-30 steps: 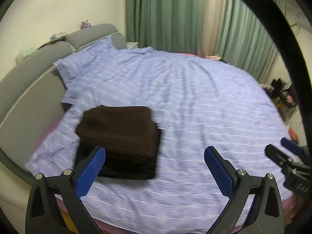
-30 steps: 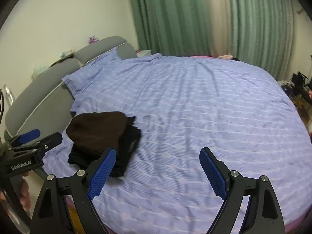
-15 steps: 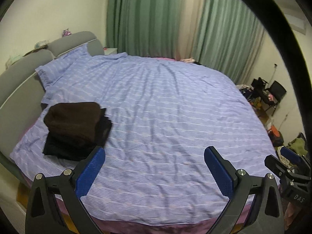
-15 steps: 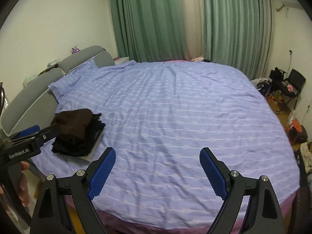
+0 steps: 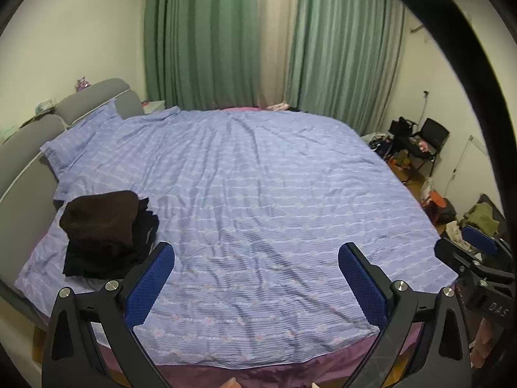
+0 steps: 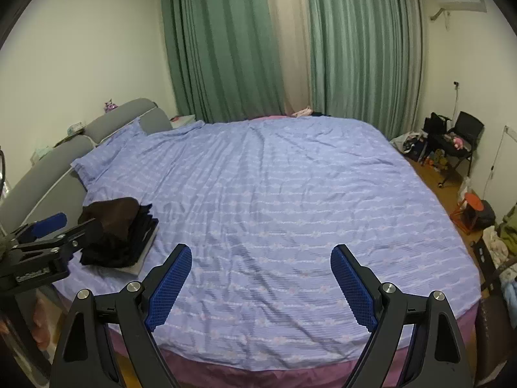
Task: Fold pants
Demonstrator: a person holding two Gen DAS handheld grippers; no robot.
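1. Both hand-held grippers are pulling back from the bed (image 5: 258, 194), widening the view.
2. The left hand-held gripper (image 5: 255, 278) and right hand-held gripper (image 6: 260, 278) are hanging spread, empty.
3. The folded brown pants (image 5: 100, 216) are topping the dark stack near the bed's headboard (image 5: 19, 168), seemingly finished.

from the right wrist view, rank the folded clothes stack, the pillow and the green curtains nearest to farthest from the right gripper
1. Folded clothes stack: nearest, on the bed's near left corner, left of the open right gripper.
2. Pillow: farther back on the left, against the grey headboard.
3. Green curtains: farthest, on the back wall beyond the bed.
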